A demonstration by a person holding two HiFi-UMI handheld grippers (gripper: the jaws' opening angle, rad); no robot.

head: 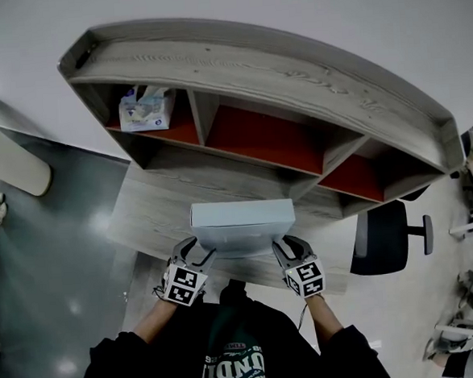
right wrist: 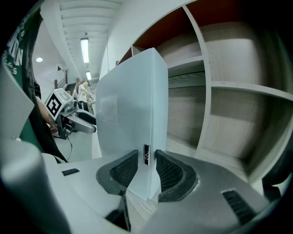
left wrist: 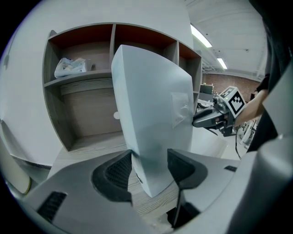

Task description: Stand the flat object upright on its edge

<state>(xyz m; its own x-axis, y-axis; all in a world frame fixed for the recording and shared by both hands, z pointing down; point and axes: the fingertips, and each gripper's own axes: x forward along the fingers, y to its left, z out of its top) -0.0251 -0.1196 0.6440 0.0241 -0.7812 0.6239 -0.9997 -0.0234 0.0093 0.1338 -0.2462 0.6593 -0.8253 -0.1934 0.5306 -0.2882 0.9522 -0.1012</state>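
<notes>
White flat box (head: 243, 222) stands upright on the desk (head: 149, 214), each end clamped between the partly closed fingers of the left gripper (head: 200, 251) and right gripper (head: 284, 247).

Item: one person, seen from above.
- Clothing: black long-sleeved top (head: 164, 363). It has a dark green chest panel (head: 233, 368) with pale block lettering, only partly in view. The black sleeves (head: 111, 358) end short of the wrists.
- Tools: a matching pair, left claw (head: 199, 254) and right claw (head: 287, 248). Each has a light grey moulded shell and two jaws faced with dark ribbed pads (left wrist: 114, 171). A small dark rectangular slot (right wrist: 236, 199) is set into the shell.
- Markings: each claw carries a cube (head: 184, 283) with black-and-white square markers.
- Wiring: a thin dark cable (left wrist: 236, 137) hangs beneath the right claw.
</notes>
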